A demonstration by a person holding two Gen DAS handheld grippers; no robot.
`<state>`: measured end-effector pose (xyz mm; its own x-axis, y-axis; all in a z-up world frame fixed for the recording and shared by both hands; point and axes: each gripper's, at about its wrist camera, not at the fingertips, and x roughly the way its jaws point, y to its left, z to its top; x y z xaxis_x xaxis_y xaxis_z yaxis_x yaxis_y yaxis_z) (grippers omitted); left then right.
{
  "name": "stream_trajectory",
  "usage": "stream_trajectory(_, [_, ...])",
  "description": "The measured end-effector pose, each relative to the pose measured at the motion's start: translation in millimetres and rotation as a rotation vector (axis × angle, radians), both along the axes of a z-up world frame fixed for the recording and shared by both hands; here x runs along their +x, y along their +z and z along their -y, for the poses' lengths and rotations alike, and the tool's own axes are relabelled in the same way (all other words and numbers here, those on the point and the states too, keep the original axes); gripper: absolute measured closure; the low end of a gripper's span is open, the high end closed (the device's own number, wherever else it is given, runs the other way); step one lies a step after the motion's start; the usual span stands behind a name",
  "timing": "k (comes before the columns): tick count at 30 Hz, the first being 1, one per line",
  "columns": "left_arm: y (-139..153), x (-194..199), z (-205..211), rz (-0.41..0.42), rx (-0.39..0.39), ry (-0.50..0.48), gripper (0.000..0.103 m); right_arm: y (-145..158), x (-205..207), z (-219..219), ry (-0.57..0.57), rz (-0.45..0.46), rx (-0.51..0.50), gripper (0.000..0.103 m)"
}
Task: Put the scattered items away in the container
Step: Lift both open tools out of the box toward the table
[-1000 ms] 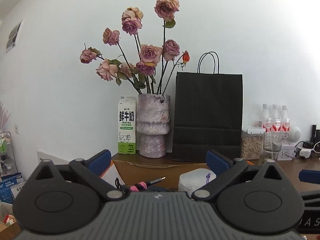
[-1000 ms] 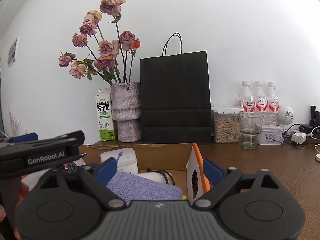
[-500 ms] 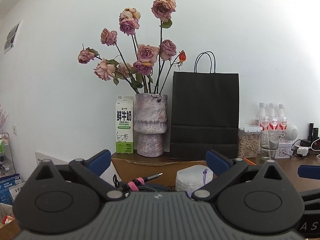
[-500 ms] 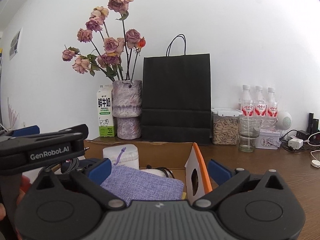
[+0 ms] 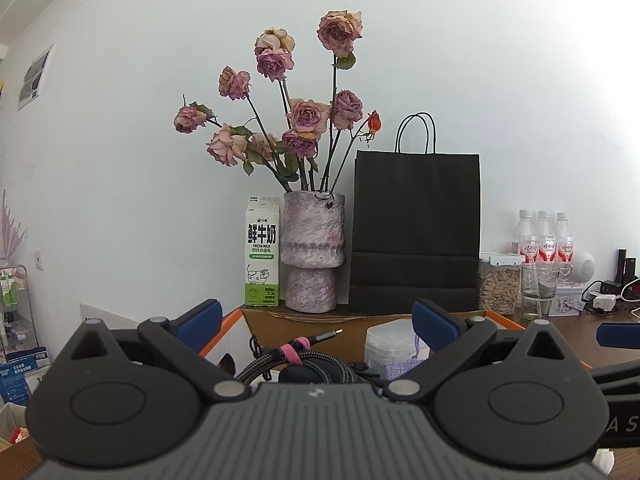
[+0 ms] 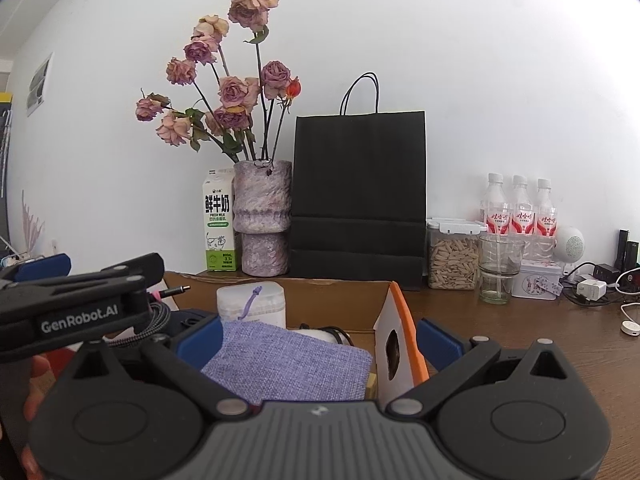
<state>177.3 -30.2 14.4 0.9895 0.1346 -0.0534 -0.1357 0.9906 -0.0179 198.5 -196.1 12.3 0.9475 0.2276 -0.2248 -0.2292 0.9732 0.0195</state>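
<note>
The cardboard box (image 6: 332, 304) with a white, orange-edged flap (image 6: 396, 344) lies just ahead of both grippers. In it I see a purple fabric pouch (image 6: 292, 360), a white tub of swabs (image 6: 252, 304) and a braided cable with a pink tie (image 5: 296, 354). My right gripper (image 6: 318, 340) hangs open over the pouch, holding nothing. My left gripper (image 5: 316, 322) is open above the cable and the tub (image 5: 390, 344), also holding nothing. One of the left gripper's fingers (image 6: 80, 312) shows at the left of the right wrist view.
Behind the box stand a milk carton (image 6: 218, 224), a vase of dried roses (image 6: 262, 216) and a black paper bag (image 6: 358, 192). Right of them are a seed jar (image 6: 452, 256), a glass (image 6: 500, 268), three bottles (image 6: 520, 212) and chargers with cables (image 6: 592, 288) on the brown table (image 6: 520, 332).
Both views have drifted only slightly. More of the cable and the box's inside shows in the left wrist view. Both grippers stay open and hold nothing.
</note>
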Motion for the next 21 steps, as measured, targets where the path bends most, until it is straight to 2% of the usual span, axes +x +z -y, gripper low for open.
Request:
stream_trajectory(5, [-3.7,-15.6,-1.7,-0.019,0.012,0.008,0.0,-2.6,-20.5,0.8,-0.003,0.027,-0.024,0.0])
stream_trajectory(12, [-9.1,-32.9,-1.6,-0.082,0.005,-0.045,0.0,-8.5,-47.5,3.9,-0.026,0.033,-0.062,0.0])
stream_trajectory(18, [-15.2,-40.5,-0.8,-0.164,0.009,-0.087,0.0,-11.7,-60.9,16.3,-0.034,-0.007,-0.045,0.0])
stream_trajectory(21, [-17.5,-43.5,0.8,-0.2,0.02,-0.097,0.0,-14.2,-66.4,21.0,-0.016,-0.054,-0.056,0.0])
